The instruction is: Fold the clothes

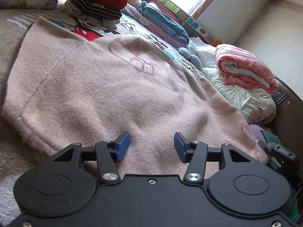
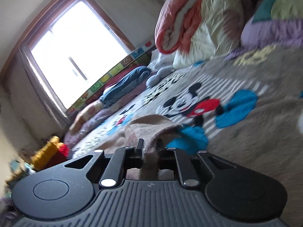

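Left wrist view: pink sweater (image 1: 106, 87) spread flat on the cartoon bedspread (image 1: 89, 28) for folding.
The left gripper (image 1: 151, 147) hovers over its near hem, jaws apart and empty; the right gripper (image 2: 150, 147) is clamped on a bunched edge, probably to carry it over as a fold.

The left gripper (image 1: 151, 146) was matte black, with blue rectangular pads (image 1: 122, 146) on its fingers and silver screws at the linkage pivots — two round discs flanked its base. The right gripper (image 2: 150, 146) matched it, its housing ribbed with fine parallel grooves.
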A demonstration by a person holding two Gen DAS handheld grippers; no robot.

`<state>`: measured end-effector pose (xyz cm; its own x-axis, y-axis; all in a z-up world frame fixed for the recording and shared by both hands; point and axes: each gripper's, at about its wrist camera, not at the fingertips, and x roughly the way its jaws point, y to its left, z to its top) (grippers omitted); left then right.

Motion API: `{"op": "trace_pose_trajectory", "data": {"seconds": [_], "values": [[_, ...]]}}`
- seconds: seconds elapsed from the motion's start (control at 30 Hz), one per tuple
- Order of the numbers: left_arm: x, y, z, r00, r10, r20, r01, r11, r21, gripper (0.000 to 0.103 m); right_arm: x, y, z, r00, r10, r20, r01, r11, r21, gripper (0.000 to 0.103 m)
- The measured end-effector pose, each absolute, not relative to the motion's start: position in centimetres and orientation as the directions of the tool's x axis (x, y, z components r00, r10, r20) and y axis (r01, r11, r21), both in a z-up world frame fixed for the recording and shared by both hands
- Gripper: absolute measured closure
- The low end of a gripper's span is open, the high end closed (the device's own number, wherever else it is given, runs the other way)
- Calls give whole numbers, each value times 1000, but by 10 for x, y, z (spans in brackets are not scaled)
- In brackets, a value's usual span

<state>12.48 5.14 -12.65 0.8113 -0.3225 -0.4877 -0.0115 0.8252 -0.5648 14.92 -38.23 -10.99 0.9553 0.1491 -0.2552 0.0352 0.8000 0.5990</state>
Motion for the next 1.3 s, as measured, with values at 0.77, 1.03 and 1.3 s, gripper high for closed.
{"op": "trace_pose_trajectory", "data": {"seconds": [0.77, 1.03, 1.3], "values": [[122, 37, -128, 808, -279, -519, 36, 902, -430, 48, 141, -377, -150, 907, -16, -421, 215, 877, 430, 89], [120, 18, -131, 814, -207, -542, 73, 963, -258, 47, 134, -388, -144, 912, -40, -407, 225, 880, 418, 96], [119, 6, -134, 824, -171, -540, 91, 981, -171, 44, 117, -420, -154, 920, -20, -391, 242, 814, 528, 92]]}}
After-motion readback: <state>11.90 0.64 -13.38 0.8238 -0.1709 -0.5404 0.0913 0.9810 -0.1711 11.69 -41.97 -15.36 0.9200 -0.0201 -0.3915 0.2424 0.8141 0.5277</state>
